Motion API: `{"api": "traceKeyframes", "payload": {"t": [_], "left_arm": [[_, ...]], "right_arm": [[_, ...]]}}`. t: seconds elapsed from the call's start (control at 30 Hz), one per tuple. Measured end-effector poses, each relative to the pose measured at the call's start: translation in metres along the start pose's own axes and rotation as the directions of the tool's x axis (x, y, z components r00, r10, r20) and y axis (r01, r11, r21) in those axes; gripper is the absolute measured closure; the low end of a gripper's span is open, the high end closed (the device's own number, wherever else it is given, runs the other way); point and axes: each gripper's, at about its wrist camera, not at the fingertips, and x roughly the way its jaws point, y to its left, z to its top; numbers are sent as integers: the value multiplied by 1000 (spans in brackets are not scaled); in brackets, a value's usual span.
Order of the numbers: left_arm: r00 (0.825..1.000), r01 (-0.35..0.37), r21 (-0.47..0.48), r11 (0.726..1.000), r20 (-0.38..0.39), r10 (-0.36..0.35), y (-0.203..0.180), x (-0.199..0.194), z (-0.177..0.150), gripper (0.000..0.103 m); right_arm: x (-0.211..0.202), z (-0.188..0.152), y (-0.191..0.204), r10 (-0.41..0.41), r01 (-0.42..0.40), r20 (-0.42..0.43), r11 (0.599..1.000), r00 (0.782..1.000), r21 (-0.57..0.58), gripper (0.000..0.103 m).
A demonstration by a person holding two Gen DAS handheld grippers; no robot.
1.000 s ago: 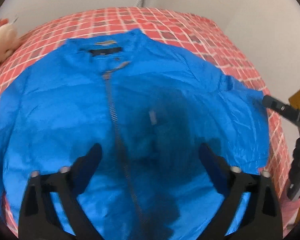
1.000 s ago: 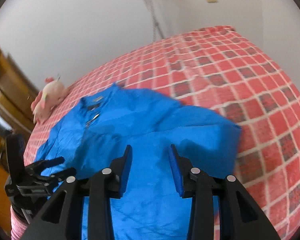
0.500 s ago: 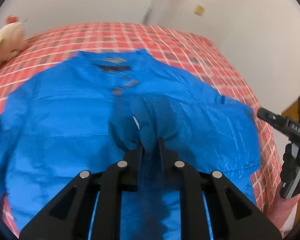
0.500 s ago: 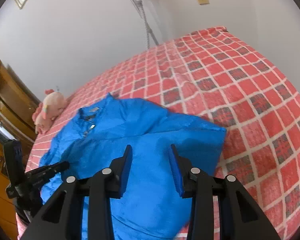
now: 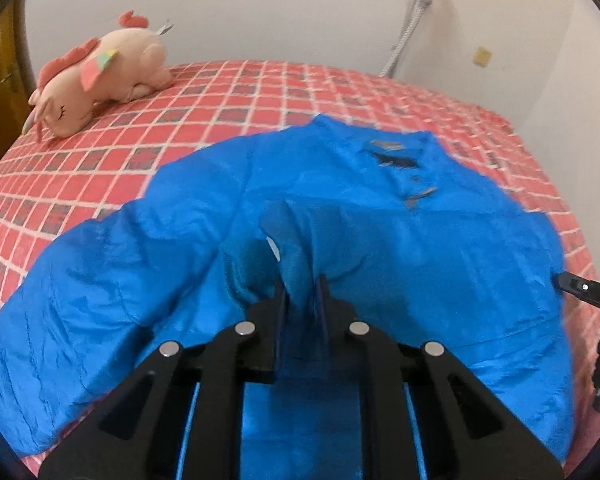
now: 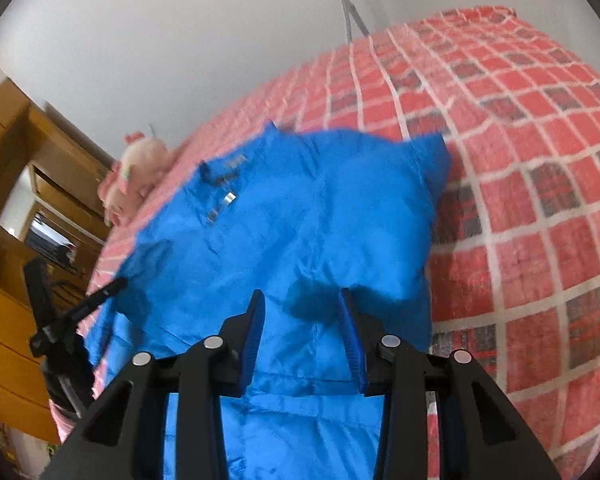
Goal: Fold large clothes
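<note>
Blue jacket [image 5: 380, 248] gathered for a fold on the red checked bed [image 5: 228, 92].

The left hand-held gripper [image 5: 300, 292] is clamped on a raised pinch of fabric below the jacket's collar, probably to carry that part over. The right hand-held gripper [image 6: 304, 316] stands partly apart over the jacket's lower edge, fabric between its blue pads; whether they press it I cannot tell. A plush toy [image 5: 100, 76] lies beyond the collar.

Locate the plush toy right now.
Left wrist view: the plush toy lies upper left on the red checked bedspread, near the wall, apart from the blue jacket.
</note>
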Motion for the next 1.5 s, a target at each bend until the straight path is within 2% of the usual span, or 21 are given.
{"api": "traceKeyframes", "payload": {"t": [0.13,0.3,0.37,0.43,0.5,0.57,0.63,0.73,0.8,0.87,0.93,1.03,1.1,1.13,1.2,1.23,1.3,1.33,1.37,1.43,1.5], "left_arm": [[999,-10,10,1000,-46,10,10,23,-8,87],[999,5,-12,1000,-39,-6,17,23,-10,83],[1000,-22,-41,999,-12,22,17,12,-11,73],[997,-47,-33,998,55,49,10,-11,-11,71],[991,-28,20,999,128,25,-9,-34,-12,65],[989,-7,83,997,151,-6,-32,-42,-16,62],[992,21,127,992,119,-36,-46,-33,-18,61],[999,8,138,990,43,-14,-51,-1,-20,61],[999,22,109,994,-39,-18,-39,25,-22,62],[994,78,72,994,-77,-73,-29,38,-23,62],[992,98,52,994,-87,-93,-26,39,-22,64],[994,83,61,995,-81,-78,-28,40,-24,64],[994,74,45,996,-84,-70,-27,30,-24,66],[994,71,40,997,-81,-68,-26,22,-24,65],[997,73,23,997,-38,-72,-17,-6,-22,58],[998,65,11,998,-12,-65,-9,-20,-23,49],[998,30,-15,999,52,-29,12,-52,-28,45],[998,4,-25,1000,70,-3,23,-65,-33,40],[995,-49,-44,998,85,53,42,-80,-41,32],[986,-135,-93,987,86,143,75,-98,-57,29],[968,-231,-168,958,53,243,121,-116,-78,26]], "right_arm": [[21,-4,-4,-31,31,-58,1000,998,-2,70],[26,-6,2,-67,65,-46,997,997,-36,70],[19,-6,5,-72,71,-24,997,997,-34,68],[4,-7,21,-67,68,25,994,997,-81,65],[-4,-8,39,-68,73,46,989,997,-127,64],[-1,-12,49,-82,86,33,985,996,-151,63],[9,-16,53,-91,89,-8,983,996,-158,63],[28,-18,50,-136,128,-46,979,990,-158,63],[36,-19,47,-144,134,-62,979,988,-151,63],[39,-21,48,-153,141,-64,977,986,-159,63],[42,-23,48,-165,153,-60,974,984,-165,63],[40,-25,48,-166,156,-52,973,985,-169,63],[31,-24,49,-134,126,-45,980,990,-152,63],[26,-22,50,-111,104,-41,984,993,-148,59],[8,-22,60,-65,62,-8,983,998,-170,53],[3,-23,64,-74,73,1,980,997,-183,48],[-6,-26,70,-101,101,11,975,995,-199,46],[-7,-28,70,-101,99,0,976,995,-196,45],[-6,-29,70,-103,99,-10,977,995,-190,45],[-3,-31,70,-120,113,-23,975,993,-191,45],[0,-32,71,-127,119,-29,973,991,-197,44]]}}
